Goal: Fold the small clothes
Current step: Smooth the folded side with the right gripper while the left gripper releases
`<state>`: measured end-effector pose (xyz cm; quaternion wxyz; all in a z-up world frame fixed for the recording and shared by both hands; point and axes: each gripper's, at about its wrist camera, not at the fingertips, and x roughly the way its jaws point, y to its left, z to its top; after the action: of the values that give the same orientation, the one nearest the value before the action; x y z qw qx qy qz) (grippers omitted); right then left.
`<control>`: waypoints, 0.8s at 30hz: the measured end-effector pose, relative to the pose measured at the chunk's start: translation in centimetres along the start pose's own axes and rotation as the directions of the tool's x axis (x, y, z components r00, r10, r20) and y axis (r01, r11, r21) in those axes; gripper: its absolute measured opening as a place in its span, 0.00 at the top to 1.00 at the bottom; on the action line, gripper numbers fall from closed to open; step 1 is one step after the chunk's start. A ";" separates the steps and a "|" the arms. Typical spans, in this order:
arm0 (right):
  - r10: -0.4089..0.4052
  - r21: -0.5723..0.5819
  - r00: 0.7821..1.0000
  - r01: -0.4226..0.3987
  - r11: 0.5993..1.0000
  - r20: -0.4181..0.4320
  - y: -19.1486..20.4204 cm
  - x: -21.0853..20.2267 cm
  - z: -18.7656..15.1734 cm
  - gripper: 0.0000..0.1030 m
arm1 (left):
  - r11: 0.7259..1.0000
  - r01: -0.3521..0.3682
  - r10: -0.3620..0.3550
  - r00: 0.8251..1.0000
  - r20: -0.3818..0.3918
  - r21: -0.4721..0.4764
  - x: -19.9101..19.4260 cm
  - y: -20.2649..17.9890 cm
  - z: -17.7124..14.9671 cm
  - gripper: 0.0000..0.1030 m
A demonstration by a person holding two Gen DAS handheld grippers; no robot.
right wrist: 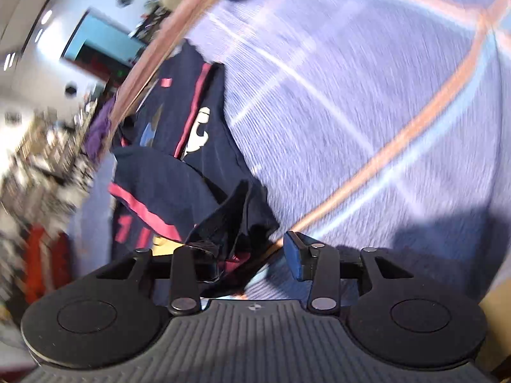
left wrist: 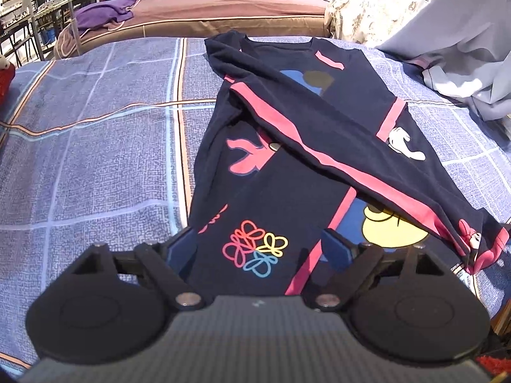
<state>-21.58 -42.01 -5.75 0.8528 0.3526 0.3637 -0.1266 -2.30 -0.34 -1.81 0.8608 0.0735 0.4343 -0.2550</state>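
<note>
A small dark navy shirt (left wrist: 287,146) with pink stripes and cartoon prints lies on the blue checked bed cover (left wrist: 95,159), one side folded diagonally over its middle. My left gripper (left wrist: 258,249) is open just above the shirt's near hem, one finger on each side of the coloured flower print. In the tilted, blurred right wrist view, my right gripper (right wrist: 246,255) is open, with a bunched corner of the shirt (right wrist: 179,185) lying against its left finger (right wrist: 204,265). The right finger (right wrist: 295,255) stands free over the cover (right wrist: 367,111).
A grey cloth (left wrist: 463,48) is heaped at the far right of the bed. A brown bed with a purple garment (left wrist: 105,12) stands behind. Room furniture shows at the far left.
</note>
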 end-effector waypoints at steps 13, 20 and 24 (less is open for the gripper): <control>-0.053 -0.211 0.999 0.053 0.976 0.008 2.1 3.5 1.3 0.47 | 1.000 -0.001 0.001 1.000 -0.019 0.030 0.1 -0.8 -0.1 0.14; -0.092 -0.233 0.993 0.107 0.967 0.075 2.0 0.6 0.5 0.99 | 0.997 -0.053 0.051 0.998 0.040 0.061 -0.1 0.1 1.5 0.14; -0.152 -0.192 0.988 0.156 0.969 0.034 -0.1 -0.6 0.2 0.99 | 0.957 -0.193 0.168 0.977 0.130 0.216 1.7 -0.3 3.9 0.15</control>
<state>-21.95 -42.23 -5.21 0.8741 0.2374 0.3926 -0.1596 1.17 -2.59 -0.68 0.8890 0.1969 0.3455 -0.2271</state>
